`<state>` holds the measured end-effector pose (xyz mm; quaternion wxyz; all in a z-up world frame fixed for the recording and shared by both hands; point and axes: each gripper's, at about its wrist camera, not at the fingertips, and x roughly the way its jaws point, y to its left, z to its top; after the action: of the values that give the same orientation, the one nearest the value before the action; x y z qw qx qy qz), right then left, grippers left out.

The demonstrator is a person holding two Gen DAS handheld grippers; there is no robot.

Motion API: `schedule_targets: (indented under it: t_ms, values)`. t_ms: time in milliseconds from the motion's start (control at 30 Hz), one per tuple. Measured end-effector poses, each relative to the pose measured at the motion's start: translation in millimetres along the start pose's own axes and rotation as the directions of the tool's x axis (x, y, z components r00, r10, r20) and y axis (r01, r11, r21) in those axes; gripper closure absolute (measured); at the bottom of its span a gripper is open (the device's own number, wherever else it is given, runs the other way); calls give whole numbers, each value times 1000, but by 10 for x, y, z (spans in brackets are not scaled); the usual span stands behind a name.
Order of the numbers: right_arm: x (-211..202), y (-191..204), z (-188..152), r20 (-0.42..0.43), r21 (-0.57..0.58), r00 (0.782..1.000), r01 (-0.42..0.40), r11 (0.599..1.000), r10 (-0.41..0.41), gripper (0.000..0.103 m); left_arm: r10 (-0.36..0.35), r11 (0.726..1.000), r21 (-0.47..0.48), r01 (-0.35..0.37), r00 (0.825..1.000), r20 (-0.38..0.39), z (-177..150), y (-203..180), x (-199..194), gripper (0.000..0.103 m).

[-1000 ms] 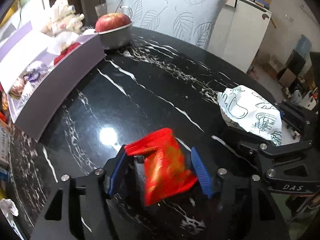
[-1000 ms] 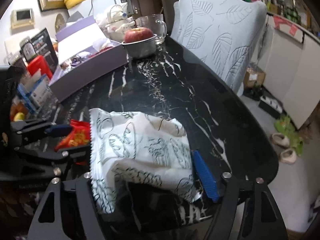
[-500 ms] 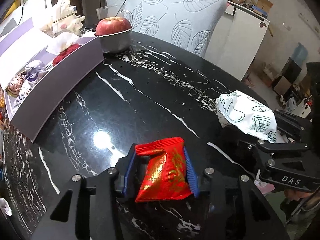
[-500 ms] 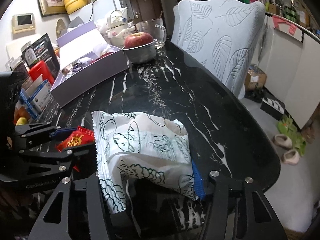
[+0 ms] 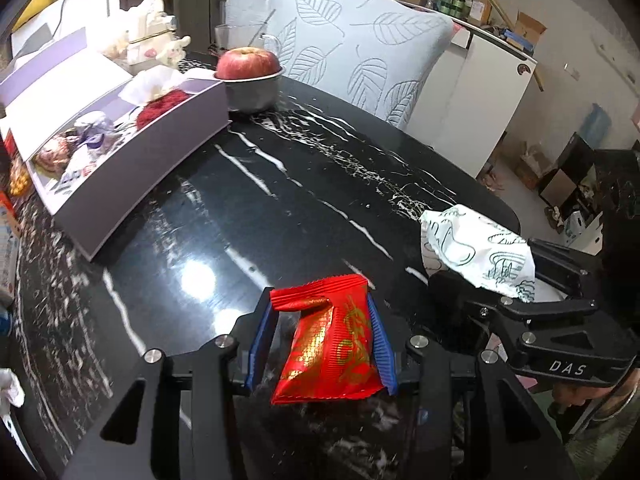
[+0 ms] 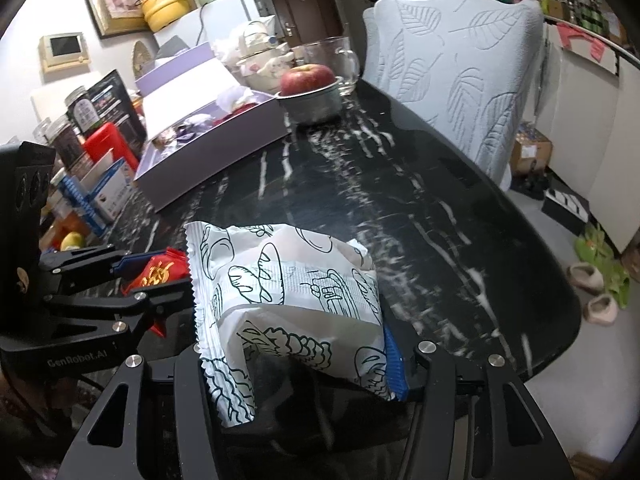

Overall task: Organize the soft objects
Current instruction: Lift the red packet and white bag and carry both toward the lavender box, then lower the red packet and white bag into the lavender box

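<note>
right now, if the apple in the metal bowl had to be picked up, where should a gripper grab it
Probably across the red apple's exposed upper half, coming from above. It sits stem-side up in the small round metal bowl, whose rim hides its lower half, so a side approach would hit the rim. The rounded flanks above the rim give the pads two opposing surfaces.

Apple (image 5: pixel 247 63) in metal bowl (image 5: pixel 253 92) on black marble table (image 5: pixel 280 184); leaf-print chair (image 5: pixel 352 56) behind; glass mug (image 6: pixel 332 60) beside bowl
</note>
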<state>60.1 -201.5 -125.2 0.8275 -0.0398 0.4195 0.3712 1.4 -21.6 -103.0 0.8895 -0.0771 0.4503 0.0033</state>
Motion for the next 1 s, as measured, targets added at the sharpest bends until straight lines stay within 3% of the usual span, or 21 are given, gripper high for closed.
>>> schedule_targets:
  t_ms: [500, 1000]
  values:
    - [-48, 516, 71, 15, -73, 992, -127, 989, 128, 48, 54, 998, -46, -49, 993, 109, -58, 297, -576, 59]
    - [-266, 1010, 615, 106, -206, 972, -183, 961, 208, 48, 93, 996, -31, -87, 958, 270, 327, 603, -1131, 59]
